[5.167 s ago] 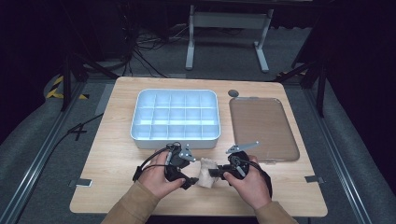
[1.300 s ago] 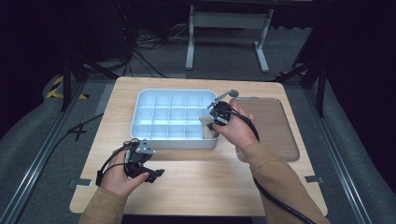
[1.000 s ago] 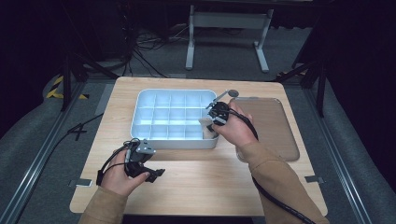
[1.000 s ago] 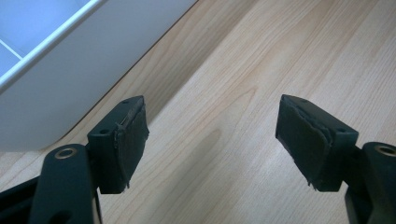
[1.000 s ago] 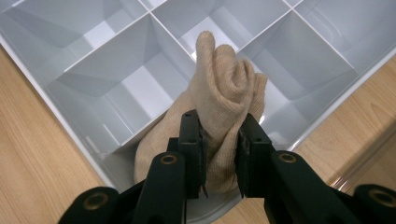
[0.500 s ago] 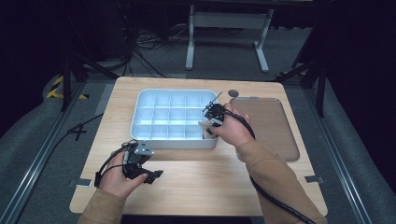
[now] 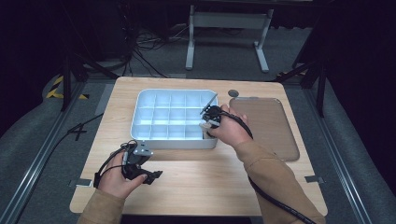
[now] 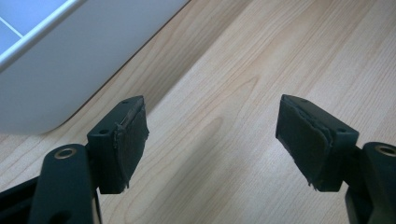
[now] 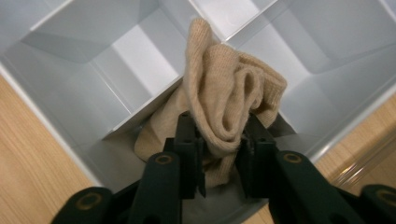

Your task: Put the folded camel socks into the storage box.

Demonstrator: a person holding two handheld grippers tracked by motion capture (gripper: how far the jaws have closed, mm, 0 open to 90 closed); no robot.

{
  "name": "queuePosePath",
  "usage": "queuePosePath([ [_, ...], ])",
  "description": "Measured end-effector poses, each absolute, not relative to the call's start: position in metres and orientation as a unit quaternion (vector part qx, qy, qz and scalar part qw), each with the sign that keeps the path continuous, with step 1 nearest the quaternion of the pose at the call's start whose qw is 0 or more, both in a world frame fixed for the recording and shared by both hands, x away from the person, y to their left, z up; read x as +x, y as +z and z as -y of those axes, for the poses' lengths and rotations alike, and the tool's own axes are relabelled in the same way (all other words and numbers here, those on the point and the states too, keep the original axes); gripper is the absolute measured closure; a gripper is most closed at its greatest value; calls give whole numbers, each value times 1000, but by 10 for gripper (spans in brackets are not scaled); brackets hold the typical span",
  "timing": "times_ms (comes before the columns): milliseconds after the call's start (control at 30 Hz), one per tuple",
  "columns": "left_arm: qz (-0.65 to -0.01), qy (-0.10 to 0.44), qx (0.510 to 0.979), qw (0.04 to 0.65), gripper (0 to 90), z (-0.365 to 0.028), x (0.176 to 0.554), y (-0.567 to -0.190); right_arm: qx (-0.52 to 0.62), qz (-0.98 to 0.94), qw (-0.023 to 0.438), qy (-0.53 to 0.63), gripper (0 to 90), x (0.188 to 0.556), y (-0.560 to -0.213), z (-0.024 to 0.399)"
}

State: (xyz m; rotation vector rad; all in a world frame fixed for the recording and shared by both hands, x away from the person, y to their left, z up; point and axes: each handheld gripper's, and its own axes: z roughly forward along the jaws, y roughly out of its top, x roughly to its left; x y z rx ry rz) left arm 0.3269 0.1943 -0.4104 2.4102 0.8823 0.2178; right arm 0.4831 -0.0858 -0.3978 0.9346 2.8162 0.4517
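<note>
No readable text, label, brand, number or sign anywhere: none on the white compartment tray (image 7: pixel 140 122), none on the brown tray (image 7: pixel 275 135), none on the wooden desk (image 7: pixel 210 186). Yellow-and-black hazard striping (image 7: pixel 58 88) on the floor at left, without lettering.

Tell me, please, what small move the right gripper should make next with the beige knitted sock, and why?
Probably open the right gripper wider and lift it straight up. Its jaws have just been opening, yet the beige knitted sock sits between them, bunched in a corner compartment of the white divided plastic tray. It appears already down in that compartment, so a full release seems the right step.
</note>
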Motion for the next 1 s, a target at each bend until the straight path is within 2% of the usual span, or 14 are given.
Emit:
queuePosePath([
  [100, -329, 79, 899, 277, 254, -194, 327, -411, 320, -928, 75, 174, 648, 483, -392, 90],
  [233, -325, 74, 902, 273, 253, -192, 328, -412, 324, -919, 84, 207, 646, 483, -385, 90],
  [300, -321, 69, 905, 269, 253, -192, 328, -411, 327, -915, 87, 218, 730, 484, -387, 87],
  [400, -324, 65, 904, 270, 252, -192, 328, -412, 330, -917, 85, 206, 773, 485, -391, 83],
  [733, -323, 75, 904, 269, 252, -190, 328, -413, 335, -925, 71, 164, 801, 490, -397, 77],
  [1000, -327, 72, 902, 271, 252, -190, 328, -415, 328, -935, 61, 124, 802, 495, -415, 69],
])
